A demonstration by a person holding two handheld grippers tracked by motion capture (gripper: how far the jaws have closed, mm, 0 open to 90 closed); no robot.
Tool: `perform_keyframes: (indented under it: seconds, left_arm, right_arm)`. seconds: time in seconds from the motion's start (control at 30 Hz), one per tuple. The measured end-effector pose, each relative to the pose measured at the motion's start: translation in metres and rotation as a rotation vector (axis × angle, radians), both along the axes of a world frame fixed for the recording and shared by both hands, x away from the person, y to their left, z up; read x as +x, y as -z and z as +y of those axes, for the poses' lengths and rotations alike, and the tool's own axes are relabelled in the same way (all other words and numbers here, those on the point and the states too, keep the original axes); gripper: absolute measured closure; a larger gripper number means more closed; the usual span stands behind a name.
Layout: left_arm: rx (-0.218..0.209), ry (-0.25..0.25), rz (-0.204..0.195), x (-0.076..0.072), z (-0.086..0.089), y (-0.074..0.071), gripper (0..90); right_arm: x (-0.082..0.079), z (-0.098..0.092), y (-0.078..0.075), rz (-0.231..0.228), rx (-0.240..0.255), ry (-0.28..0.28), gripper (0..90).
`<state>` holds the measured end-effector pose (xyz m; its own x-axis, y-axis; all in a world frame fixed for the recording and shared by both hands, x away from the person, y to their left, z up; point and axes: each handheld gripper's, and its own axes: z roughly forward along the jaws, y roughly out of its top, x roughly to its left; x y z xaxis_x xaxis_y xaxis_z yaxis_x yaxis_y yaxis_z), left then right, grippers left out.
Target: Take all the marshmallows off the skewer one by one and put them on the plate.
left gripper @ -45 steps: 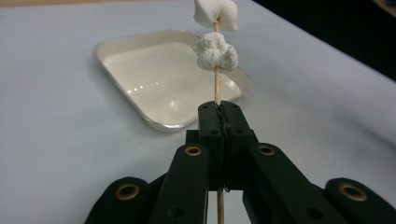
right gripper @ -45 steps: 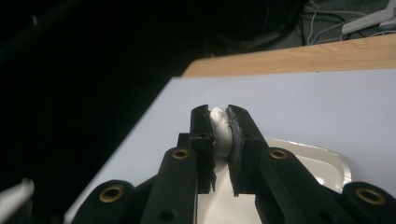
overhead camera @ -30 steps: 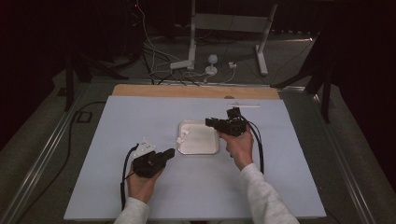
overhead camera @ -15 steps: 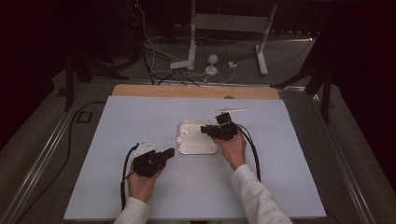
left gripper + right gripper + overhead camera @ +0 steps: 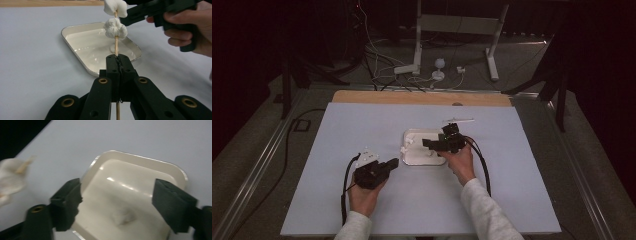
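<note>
While the left gripper point(image 5: 117, 62) is clamped on a wooden skewer point(image 5: 116, 46) carrying two marshmallows point(image 5: 115, 27), the right gripper point(image 5: 116, 202) hovers over the white tray point(image 5: 140, 170). Its jaws have just been opening and stand wide with nothing between them. One marshmallow point(image 5: 122, 216) lies in the tray beneath them, near the middle of the table point(image 5: 362, 125).

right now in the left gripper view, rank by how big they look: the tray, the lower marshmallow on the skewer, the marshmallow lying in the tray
1. tray, by far the largest.
2. lower marshmallow on the skewer.
3. marshmallow lying in the tray, smallest, though the skewer partly hides it, so its full size is unsure.
</note>
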<state>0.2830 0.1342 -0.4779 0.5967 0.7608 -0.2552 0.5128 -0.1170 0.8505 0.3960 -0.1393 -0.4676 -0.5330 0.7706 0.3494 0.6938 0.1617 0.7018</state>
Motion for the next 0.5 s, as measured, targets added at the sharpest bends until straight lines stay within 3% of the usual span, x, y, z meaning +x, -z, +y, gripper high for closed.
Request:
perform_keyframes:
  seconds: [0.2, 0.5]
  left_arm:
    - [0.002, -0.004, -0.001, 0.0, 0.0, 0.0, 89.9]
    - [0.002, 0.012, -0.011, -0.001, -0.004, 0.0, 89.9]
  right_arm:
    - [-0.011, 0.0, -0.015, -0.025, 0.077, -0.061, 14.9]
    - [-0.016, 0.008, -0.024, -0.001, 0.159, -0.121, 13.3]
